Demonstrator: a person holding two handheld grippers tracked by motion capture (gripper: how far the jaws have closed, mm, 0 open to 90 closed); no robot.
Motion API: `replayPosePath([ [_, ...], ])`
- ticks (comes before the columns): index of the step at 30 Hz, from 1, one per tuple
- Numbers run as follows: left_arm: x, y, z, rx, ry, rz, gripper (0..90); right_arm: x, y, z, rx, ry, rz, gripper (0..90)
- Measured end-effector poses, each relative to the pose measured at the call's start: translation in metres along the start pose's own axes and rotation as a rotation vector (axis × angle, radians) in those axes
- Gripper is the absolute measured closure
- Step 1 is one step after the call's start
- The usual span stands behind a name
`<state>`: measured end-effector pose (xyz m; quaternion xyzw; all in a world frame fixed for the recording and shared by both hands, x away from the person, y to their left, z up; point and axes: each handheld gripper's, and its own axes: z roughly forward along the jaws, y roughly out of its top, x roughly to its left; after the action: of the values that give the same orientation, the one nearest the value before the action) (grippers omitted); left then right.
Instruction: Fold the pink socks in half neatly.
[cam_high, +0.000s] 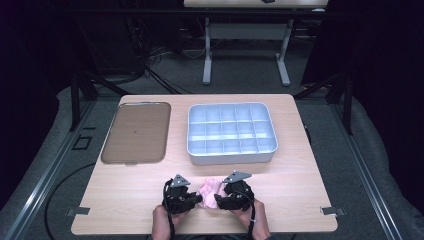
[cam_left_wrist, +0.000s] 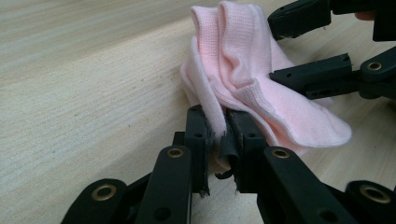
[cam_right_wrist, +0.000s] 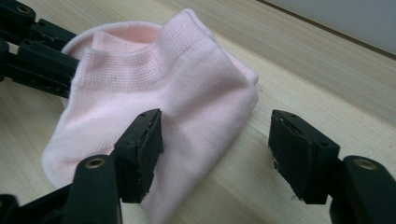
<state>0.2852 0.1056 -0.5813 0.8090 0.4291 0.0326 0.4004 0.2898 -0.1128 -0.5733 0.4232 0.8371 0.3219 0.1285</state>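
Room for moving was seen on every side of the pink sock (cam_high: 210, 192), which lay near the table's (cam_high: 300, 200) front edge, well apart from the grey compartment tray (cam_high: 231, 156) and the brown tray (cam_high: 136, 132) behind. A fold of ribbed knit was clamped between the left gripper's (cam_left_wrist: 219, 133) jaws. The right gripper's (cam_right_wrist: 217, 140) jaws were held wide apart over the soft, rumpled sock, pressing nothing.
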Motion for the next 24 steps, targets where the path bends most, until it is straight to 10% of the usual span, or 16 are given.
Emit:
replayPosePath([
  [10, 0.0, 0.0, -0.001, 0.0, 0.009, 0.015, 73.5, 0.0, 0.0, 0.003, 0.001, -0.039, -0.021, 21.6],
  [17, -0.001, 0.004, -0.02, -0.066, 0.126, 0.01, 35.1, -0.001, 0.0, 0.004, 0.002, -0.04, -0.021, 18.9],
  [24, -0.019, 0.02, -0.021, -0.079, 0.08, 0.134, 46.8, 0.002, 0.0, 0.002, -0.004, -0.06, -0.05, 22.2],
])
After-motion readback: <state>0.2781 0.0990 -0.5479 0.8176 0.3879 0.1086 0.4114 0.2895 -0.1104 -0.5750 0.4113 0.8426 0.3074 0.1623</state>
